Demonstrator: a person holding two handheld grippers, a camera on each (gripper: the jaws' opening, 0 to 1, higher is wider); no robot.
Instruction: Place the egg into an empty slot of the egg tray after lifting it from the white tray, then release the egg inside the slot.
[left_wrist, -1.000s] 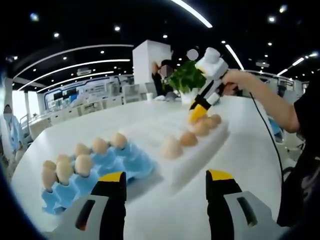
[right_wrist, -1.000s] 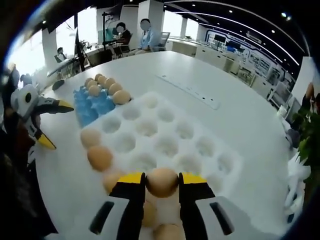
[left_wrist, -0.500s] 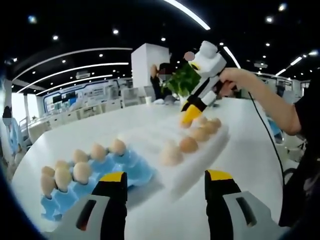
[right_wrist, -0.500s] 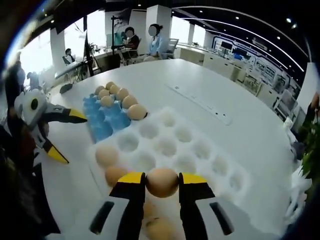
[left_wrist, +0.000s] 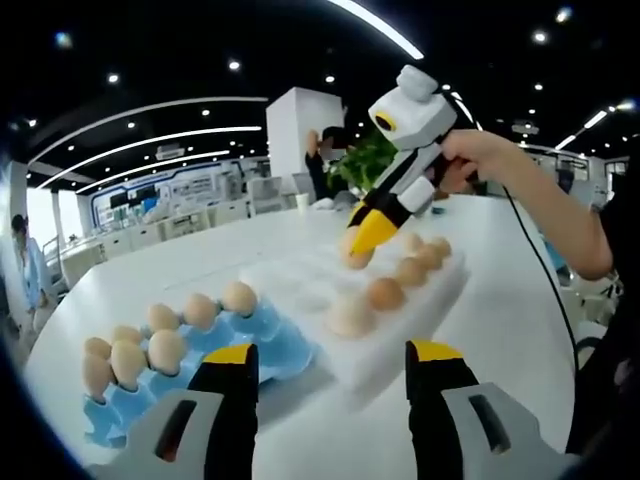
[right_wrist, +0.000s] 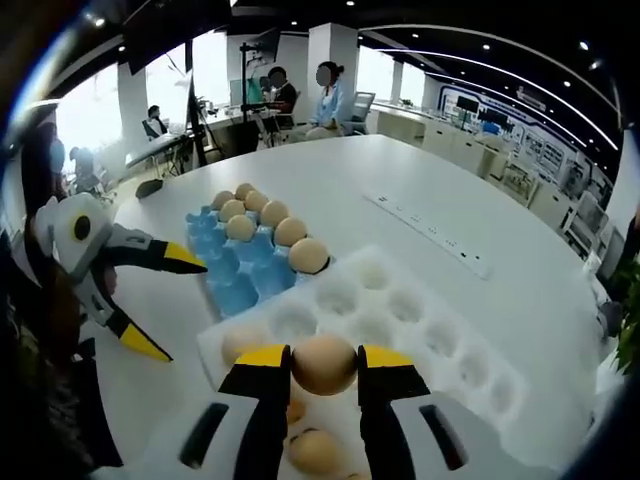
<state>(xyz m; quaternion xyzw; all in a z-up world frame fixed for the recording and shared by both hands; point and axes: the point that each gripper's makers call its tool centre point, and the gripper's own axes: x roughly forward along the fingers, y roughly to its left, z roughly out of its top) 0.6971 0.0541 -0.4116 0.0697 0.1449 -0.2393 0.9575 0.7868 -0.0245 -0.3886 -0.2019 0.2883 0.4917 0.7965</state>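
Observation:
My right gripper (right_wrist: 325, 364) is shut on a brown egg (right_wrist: 324, 363) and holds it above the white tray (right_wrist: 430, 345); in the left gripper view this gripper (left_wrist: 362, 235) hangs over the tray's (left_wrist: 330, 280) far side with the egg (left_wrist: 353, 250) between its yellow tips. The blue egg tray (right_wrist: 235, 275) holds several eggs at its far side, and its near slots are bare. In the left gripper view the blue tray (left_wrist: 200, 345) lies at lower left. My left gripper (left_wrist: 325, 360) stands open near the table edge, with nothing between its fingers; it also appears in the right gripper view (right_wrist: 160, 305).
Several eggs (left_wrist: 385, 293) lie along one edge of the white tray. A white power strip (right_wrist: 428, 228) lies on the round white table (right_wrist: 340, 180) beyond the trays. People sit at desks far behind. A person's arm (left_wrist: 535, 205) holds the right gripper.
My right gripper has lifted the egg higher and carried it toward the blue tray. The left gripper has stayed open and nearly still.

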